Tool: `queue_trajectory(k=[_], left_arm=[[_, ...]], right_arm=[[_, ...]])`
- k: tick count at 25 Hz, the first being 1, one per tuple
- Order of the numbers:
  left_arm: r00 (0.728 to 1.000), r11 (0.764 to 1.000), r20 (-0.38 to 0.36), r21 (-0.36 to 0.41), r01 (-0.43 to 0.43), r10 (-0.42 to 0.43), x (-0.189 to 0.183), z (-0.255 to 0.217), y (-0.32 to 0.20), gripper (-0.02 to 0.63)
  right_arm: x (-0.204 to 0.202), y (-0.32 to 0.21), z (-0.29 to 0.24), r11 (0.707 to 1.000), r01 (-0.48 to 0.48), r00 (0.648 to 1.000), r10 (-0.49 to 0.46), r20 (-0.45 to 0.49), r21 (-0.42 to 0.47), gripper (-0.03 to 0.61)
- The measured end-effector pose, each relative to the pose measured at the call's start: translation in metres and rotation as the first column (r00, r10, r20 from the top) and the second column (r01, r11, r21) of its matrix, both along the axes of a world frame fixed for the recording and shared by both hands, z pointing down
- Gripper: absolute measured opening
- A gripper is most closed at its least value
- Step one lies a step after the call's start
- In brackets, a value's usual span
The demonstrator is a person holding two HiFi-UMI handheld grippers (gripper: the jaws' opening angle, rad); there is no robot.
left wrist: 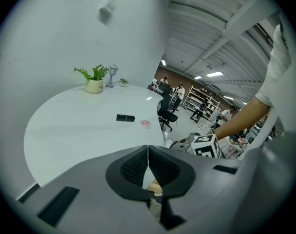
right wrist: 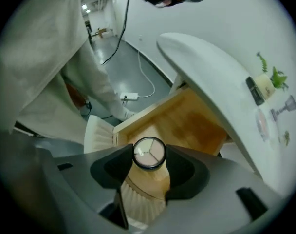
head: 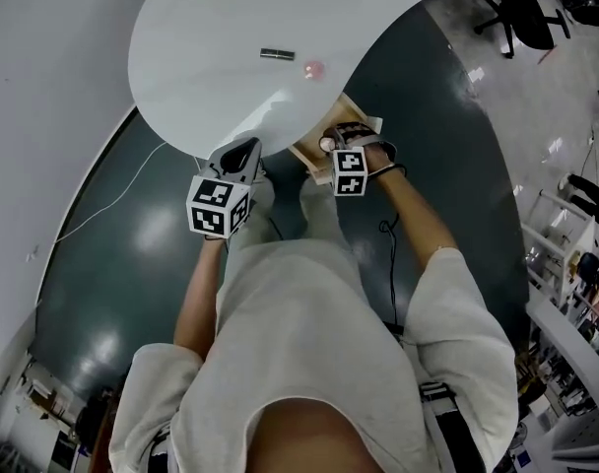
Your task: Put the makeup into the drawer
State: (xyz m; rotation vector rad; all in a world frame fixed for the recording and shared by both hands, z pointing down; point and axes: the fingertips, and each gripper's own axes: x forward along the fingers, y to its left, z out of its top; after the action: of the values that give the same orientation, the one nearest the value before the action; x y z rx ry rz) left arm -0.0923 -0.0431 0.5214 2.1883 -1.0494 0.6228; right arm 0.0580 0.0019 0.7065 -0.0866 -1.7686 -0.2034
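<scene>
Black pads of the right gripper pinch a round compact by its rim. Its face is turned toward the camera and it has no long axis. It hangs over the open wooden drawer, ready for dropping in. Left gripper is closed and empty. On the table lie a black tube, lengthwise across, and something pink, perhaps blush.
</scene>
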Motion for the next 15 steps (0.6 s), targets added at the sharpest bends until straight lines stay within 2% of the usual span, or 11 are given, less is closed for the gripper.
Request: queue_trajectory(k=[3, 6, 15], left_arm=[[1.0, 1.0, 0.0, -0.004, 0.007, -0.007, -0.003, 0.002, 0.0, 0.012], [1.0, 1.0, -0.002, -0.004, 0.012, -0.012, -0.006, 0.007, -0.005, 0.012], [1.0, 1.0, 0.0, -0.018, 0.005, -0.005, -0.005, 0.018, -0.007, 0.012]], right_arm=[[-0.001, 0.007, 0.022, 0.992, 0.122, 0.991, -0.123, -0.06, -0.02, 0.209], [-0.006, 0.006, 0.042, 0.986, 0.164, 0.983, -0.167, -0.079, -0.043, 0.209], [-0.021, 0.004, 0.087, 0.985, 0.136, 0.985, -0.146, -0.089, -0.101, 0.209]])
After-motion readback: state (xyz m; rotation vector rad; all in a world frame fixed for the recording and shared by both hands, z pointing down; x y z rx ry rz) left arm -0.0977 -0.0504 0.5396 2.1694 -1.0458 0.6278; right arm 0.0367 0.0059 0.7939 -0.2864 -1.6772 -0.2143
